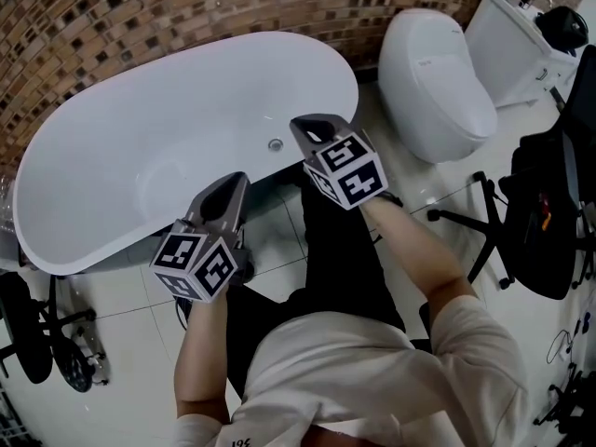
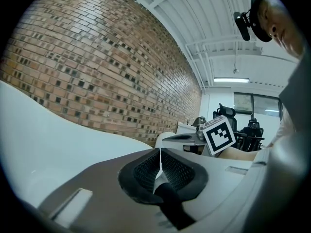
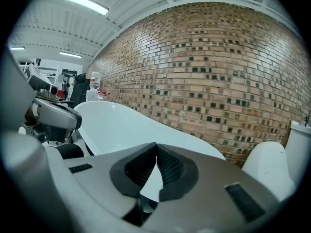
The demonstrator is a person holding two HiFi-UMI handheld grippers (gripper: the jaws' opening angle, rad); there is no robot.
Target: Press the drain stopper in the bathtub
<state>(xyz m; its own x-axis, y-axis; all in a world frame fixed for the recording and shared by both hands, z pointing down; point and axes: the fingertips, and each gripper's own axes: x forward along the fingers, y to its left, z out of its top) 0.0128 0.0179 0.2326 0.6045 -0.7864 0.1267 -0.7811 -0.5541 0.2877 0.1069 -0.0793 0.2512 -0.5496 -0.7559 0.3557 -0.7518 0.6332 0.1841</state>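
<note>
A person [image 1: 321, 366] in a light shirt and dark trousers stands on the white tiled floor [image 1: 140, 343] just beside the bathtub [image 1: 112, 156], with both forearms stretched forward. The left tool [image 1: 235, 181] is held low over the near rim of the tub. Its two jaws are pressed together at the tips and nothing sits between them. The right tool [image 1: 312, 125] is a little further forward and to the right, also over the near rim. Its jaws meet at the tips in the same way and hold nothing; only the white tub shows through the narrow gap lower down. Each tool carries a cube with black and white square markers [image 1: 346, 169] on its back. The bathtub is white and oval, and it lies slanted along the brick wall [image 1: 186, 12]. The drain stopper [image 1: 275, 143], a small round metal piece, sits inside the tub on its near side. It is just to the left of the right tool's tips and apart from them. To the right of the tub stands a white toilet [image 1: 438, 82], and a black office chair [image 1: 549, 203] is at the far right.
</note>
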